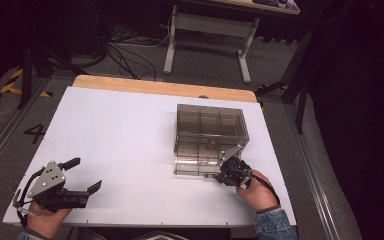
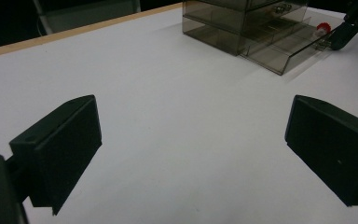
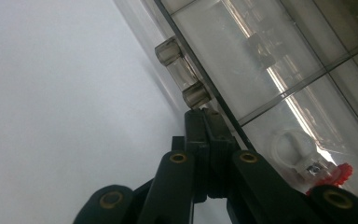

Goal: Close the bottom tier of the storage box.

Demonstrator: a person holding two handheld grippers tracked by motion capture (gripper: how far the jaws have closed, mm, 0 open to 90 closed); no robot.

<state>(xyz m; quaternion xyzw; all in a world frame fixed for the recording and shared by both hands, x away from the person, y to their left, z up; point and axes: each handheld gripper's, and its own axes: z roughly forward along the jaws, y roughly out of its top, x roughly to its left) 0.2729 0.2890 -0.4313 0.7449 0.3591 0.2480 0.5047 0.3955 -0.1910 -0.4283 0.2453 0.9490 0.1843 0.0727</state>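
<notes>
Right gripper (image 1: pixel 219 175) closed beside the handle (image 3: pixel 182 77) of the bottom drawer (image 2: pixel 286 49), partly out of the organizer (image 1: pixel 210 137) mid-table; left gripper (image 1: pixel 86 176) open, idle; next, probably gripping the handle squarely.

A white table top (image 1: pixel 130 135) with a wooden far edge sits on grey floor. Behind it stand a white-legged desk frame (image 1: pixel 207 37) and tangled black cables (image 1: pixel 125 52).
</notes>
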